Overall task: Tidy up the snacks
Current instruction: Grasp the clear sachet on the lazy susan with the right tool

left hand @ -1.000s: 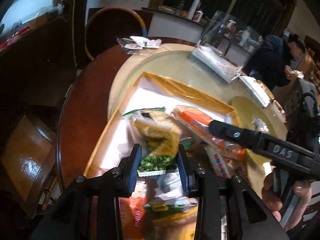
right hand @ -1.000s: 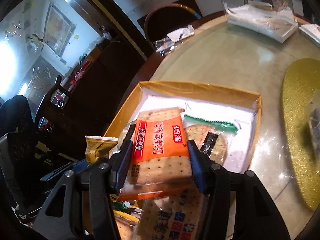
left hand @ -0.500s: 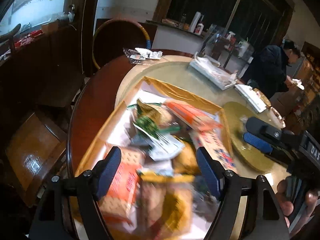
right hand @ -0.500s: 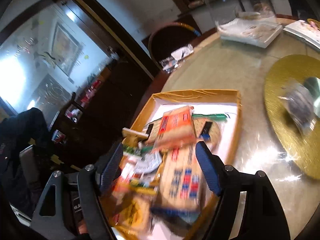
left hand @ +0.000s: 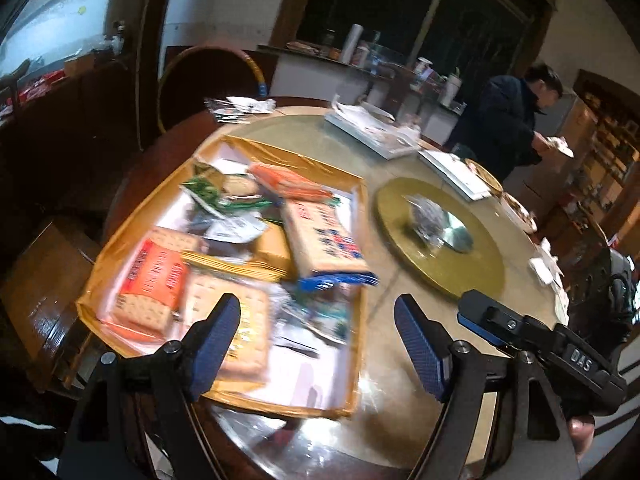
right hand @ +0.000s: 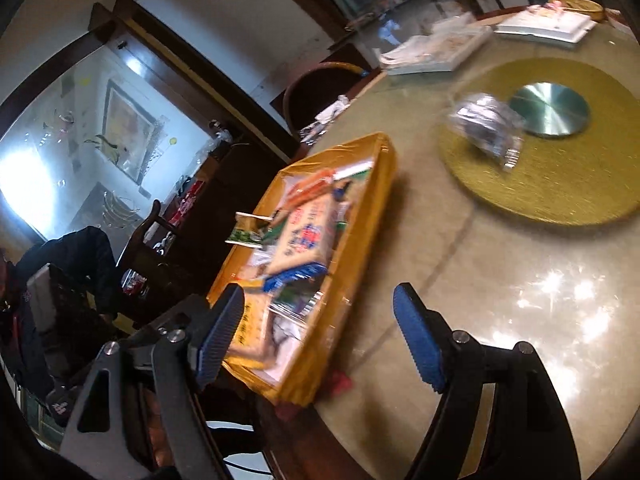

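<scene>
Two tools: the left gripper point(left hand: 318, 340) and right gripper point(right hand: 320, 334) each stand with jaws wide apart and nothing between them, having just been opening; both hang above the near end of the table.
Far left: a dark wooden chair point(left hand: 44, 300) sits beside the table edge, clear of the work.
Snack tray: a shallow yellow-rimmed cardboard tray point(left hand: 224, 148) lies on the glass-topped round table point(left hand: 400, 392), near its left edge.
Tray contents: an orange cracker pack point(left hand: 154, 284), a green-printed crisp bag point(left hand: 204, 192), a second orange pack point(left hand: 288, 182) at the far end and a blue-and-red biscuit pack point(left hand: 324, 236) lie overlapping; the biscuit pack's blue end juts over the right rim.
Step in hand, as I judge it: drawing clear of the tray to choose the next item; probably most of the task is done.
Doing it well: approach from above, take one pack by its short edges, and avoid pinching two overlapping wrappers together.
Centre right: a clear crinkled wrapped snack point(right hand: 486, 128) rests on the gold round turntable mat point(right hand: 560, 184), well apart from the tray, likely the next pick.
In the way: the right gripper's finger point(left hand: 492, 316) crosses the left wrist view near that mat, so the two tools could collide.
Far right: a person in dark clothes point(left hand: 508, 120) stands beyond the table.
</scene>
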A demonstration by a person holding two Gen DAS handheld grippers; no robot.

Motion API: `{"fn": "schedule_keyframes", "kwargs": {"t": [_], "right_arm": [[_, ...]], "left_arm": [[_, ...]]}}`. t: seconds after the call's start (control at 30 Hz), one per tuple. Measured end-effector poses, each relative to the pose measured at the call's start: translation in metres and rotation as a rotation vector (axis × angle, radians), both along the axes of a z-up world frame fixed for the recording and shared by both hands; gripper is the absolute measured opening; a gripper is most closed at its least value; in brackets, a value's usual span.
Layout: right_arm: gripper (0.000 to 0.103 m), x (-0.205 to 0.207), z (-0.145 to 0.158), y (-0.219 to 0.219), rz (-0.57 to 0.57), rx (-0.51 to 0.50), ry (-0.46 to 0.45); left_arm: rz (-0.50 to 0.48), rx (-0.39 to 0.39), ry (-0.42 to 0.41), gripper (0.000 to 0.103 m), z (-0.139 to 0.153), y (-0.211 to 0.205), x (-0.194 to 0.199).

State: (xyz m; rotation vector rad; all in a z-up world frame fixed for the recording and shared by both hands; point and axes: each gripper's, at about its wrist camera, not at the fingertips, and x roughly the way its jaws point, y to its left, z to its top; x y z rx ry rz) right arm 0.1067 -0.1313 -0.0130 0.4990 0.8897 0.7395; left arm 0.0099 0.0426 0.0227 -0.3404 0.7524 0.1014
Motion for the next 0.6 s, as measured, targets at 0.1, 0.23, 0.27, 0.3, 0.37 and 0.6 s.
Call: {"fn": "schedule_keyframes", "kwargs": {"t": [0.1, 0.23, 0.27, 0.3, 0.37, 0.6], "right_arm": [[0.077, -0.002, 0.000, -0.018, -0.031, 0.003, -0.001], [0.077, -0.003, 0.003, -0.035, -0.060, 0.000, -0.011], [0.077, -0.003, 0.004, -0.038, -0.063, 0.000, -0.012], [0.077, -0.003, 0.003, -0.039, -0.063, -0.001, -0.011], [0.077, -0.003, 0.002, -0.041, -0.070, 0.000, -0.009], [0.077, 0.000, -0.003, -0.050, -0.087, 0.007, 0.002]], "left_arm": [[-0.033, 0.012, -0.013, 0.079, 0.005, -0.018, 0.001], [-0.064, 0.022, -0.015, 0.079, 0.008, -0.033, 0.002], [-0.068, 0.026, -0.013, 0.079, 0.007, -0.036, 0.003], [-0.072, 0.028, -0.011, 0.079, 0.007, -0.038, 0.004], [-0.082, 0.028, -0.006, 0.079, 0.005, -0.042, 0.004], [-0.099, 0.031, 0.009, 0.079, 0.000, -0.051, 0.007]]}}
